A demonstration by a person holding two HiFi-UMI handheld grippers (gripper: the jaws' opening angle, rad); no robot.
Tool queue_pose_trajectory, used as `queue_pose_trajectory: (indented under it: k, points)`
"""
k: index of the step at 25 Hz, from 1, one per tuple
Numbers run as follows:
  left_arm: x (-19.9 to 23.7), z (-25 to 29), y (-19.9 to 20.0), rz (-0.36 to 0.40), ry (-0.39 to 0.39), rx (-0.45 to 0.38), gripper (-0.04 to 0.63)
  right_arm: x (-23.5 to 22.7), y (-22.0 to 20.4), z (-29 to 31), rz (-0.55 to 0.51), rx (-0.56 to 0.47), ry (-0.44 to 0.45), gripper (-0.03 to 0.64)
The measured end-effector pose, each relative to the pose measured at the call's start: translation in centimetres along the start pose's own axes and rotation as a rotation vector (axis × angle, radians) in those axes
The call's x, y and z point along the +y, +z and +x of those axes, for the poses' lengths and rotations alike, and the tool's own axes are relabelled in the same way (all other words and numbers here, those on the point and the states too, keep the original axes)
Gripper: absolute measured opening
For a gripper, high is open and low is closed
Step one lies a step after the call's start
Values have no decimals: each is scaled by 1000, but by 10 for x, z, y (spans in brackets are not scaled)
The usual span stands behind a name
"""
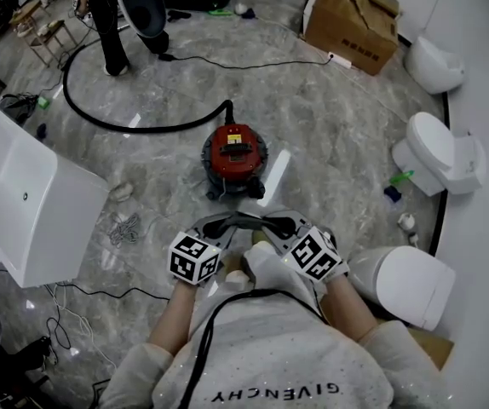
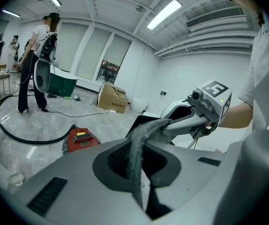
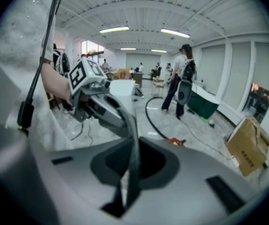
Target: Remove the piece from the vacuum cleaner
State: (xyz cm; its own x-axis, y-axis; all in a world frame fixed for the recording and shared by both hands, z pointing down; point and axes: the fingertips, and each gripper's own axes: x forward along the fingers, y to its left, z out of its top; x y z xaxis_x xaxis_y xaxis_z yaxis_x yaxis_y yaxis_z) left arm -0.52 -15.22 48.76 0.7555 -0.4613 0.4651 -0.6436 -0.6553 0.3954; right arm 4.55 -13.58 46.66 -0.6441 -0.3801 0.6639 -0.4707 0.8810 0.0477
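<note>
The red vacuum cleaner (image 1: 234, 150) stands on the marble floor ahead of me, its black hose (image 1: 100, 118) curving off to the left. It also shows small in the left gripper view (image 2: 80, 139) and the right gripper view (image 3: 177, 141). Both grippers are held close to my chest, well short of the vacuum, with their tips pointing at each other and meeting. The left gripper (image 1: 238, 220) (image 2: 146, 125) is shut with nothing seen in it. The right gripper (image 1: 266, 221) (image 3: 133, 125) also looks shut and empty.
A large white tub-like unit (image 1: 23, 194) stands at my left, with loose cables (image 1: 125, 228) on the floor beside it. Toilets (image 1: 436, 152) (image 1: 402, 284) line the right side. A cardboard box (image 1: 351, 20) and a standing person (image 1: 108, 24) are at the back.
</note>
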Motion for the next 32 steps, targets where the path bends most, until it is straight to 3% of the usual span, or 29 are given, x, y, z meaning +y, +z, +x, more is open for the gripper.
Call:
queue_pose_trajectory:
  k: [32]
  points:
    - [-9, -3, -25, -27, -5, 36, 35, 19, -17, 2, 7, 4, 41, 40]
